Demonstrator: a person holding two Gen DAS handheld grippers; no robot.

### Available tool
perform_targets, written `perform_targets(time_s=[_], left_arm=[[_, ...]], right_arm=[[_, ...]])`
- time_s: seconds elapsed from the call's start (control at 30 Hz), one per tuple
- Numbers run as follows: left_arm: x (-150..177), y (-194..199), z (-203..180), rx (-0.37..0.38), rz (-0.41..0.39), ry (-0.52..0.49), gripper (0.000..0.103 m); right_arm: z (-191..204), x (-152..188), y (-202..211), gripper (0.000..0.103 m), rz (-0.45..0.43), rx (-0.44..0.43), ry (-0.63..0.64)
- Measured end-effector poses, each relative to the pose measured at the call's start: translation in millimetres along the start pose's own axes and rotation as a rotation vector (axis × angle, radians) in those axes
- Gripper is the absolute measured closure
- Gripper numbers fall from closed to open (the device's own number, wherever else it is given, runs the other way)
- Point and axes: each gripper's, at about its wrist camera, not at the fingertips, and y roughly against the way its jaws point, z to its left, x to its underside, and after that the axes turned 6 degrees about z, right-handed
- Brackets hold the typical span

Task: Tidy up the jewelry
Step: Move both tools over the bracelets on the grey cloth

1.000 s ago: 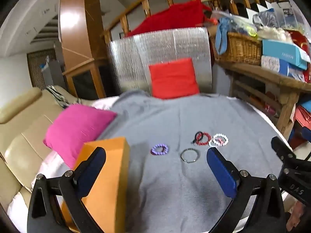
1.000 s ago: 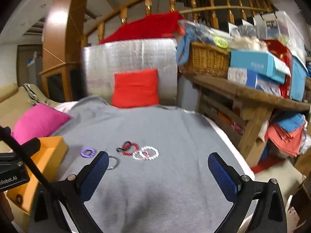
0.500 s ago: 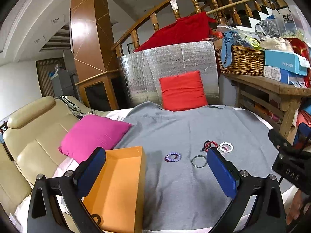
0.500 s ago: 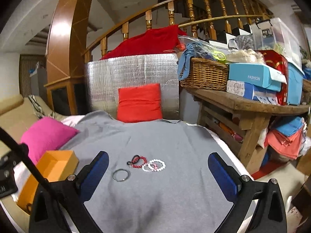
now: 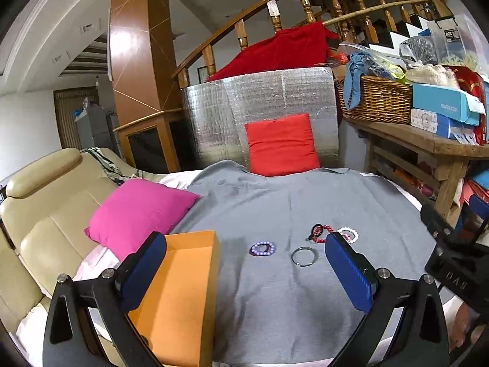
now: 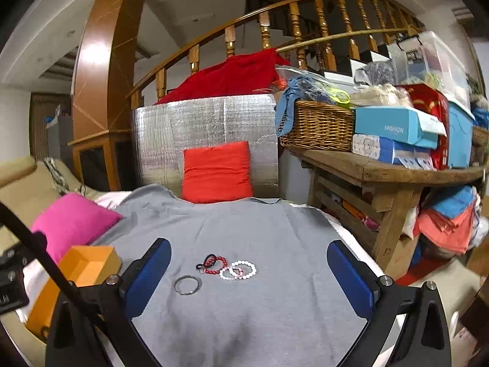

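I hold both grippers above the near edge of the grey cloth (image 5: 275,208), the left gripper (image 5: 244,270) and right gripper (image 6: 249,278) each spread wide and empty. The red bracelet (image 6: 215,264) and white bracelet (image 6: 241,269) overlap, just beyond the metal ring (image 6: 187,284), so I judge one pinch could drag both (beads snag). Only my left view shows the purple bracelet (image 5: 262,249), between that ring and the orange box (image 5: 180,293).
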Motion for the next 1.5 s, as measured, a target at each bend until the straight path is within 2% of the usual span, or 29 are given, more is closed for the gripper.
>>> perform_targets(time_s=[0.33, 0.67, 1.13, 1.5], left_arm=[[2, -31, 0, -0.010, 0.056, 0.003, 0.000], [-6, -70, -8, -0.038, 0.091, -0.029, 0.000], [-13, -131, -14, -0.039, 0.135, -0.032, 0.000], [-7, -188, -20, -0.017, 0.202, -0.036, 0.000]], right_arm=[[8, 8, -28, 0.000, 0.024, -0.001, -0.014], [4, 10, -69, 0.000, 0.049, -0.081, -0.007], [23, 16, -146, 0.000, 0.167, -0.091, 0.072], [7, 34, -194, 0.000, 0.270, -0.067, 0.051]])
